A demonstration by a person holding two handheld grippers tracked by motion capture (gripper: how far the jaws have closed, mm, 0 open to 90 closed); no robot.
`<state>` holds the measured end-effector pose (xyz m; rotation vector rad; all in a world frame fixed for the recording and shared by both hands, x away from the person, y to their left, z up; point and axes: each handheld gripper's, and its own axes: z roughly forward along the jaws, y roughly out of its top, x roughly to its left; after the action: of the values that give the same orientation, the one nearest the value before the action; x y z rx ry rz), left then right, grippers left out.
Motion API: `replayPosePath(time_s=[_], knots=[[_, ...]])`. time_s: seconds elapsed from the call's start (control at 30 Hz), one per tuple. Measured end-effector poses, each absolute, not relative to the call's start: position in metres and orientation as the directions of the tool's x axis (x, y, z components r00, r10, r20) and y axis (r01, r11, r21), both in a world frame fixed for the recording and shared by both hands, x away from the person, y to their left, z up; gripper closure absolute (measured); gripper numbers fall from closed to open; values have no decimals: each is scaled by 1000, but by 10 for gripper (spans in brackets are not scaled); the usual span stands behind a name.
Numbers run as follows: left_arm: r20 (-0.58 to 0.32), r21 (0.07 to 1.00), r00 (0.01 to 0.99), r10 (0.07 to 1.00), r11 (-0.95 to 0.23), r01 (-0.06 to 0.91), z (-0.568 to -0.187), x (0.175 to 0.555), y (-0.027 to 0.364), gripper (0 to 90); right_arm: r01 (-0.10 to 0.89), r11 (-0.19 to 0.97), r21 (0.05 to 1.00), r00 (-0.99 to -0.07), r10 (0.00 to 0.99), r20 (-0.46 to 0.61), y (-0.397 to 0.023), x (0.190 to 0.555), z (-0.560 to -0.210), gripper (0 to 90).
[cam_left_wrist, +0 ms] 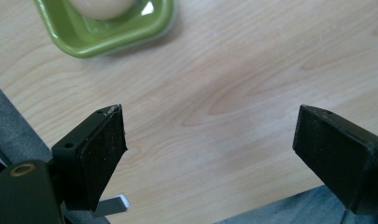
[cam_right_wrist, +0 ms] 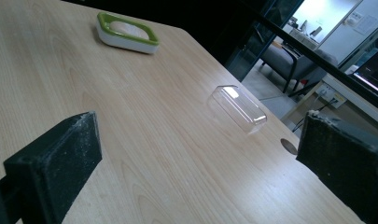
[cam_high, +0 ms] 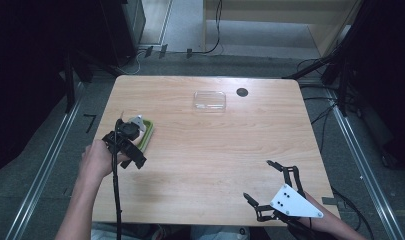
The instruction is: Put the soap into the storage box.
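A: Where is the green dish [cam_high: 147, 134]?
B: At nine o'clock on the table [cam_high: 210, 150], a pale rounded piece resting in it, just beside the left gripper [cam_left_wrist: 210, 140].
A: Its jaws?
B: Spread wide over bare wood, holding nothing.
A: And the right gripper [cam_right_wrist: 196, 163]?
B: At five o'clock, jaws wide apart and empty. The clear lid [cam_high: 209, 100] lies at twelve o'clock.

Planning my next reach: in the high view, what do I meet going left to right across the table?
Left gripper → green dish → clear plastic lid → dark round spot on the table → right gripper.
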<state>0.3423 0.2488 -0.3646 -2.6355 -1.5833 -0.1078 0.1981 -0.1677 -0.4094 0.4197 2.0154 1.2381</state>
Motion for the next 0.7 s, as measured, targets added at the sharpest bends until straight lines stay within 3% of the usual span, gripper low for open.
replayPosePath(time_s=[0.7], knots=[[49, -36, 463, 885, -462, 886, -420, 280, 256, 89, -95, 490, 867, -685, 599, -414, -167, 198, -410, 0]])
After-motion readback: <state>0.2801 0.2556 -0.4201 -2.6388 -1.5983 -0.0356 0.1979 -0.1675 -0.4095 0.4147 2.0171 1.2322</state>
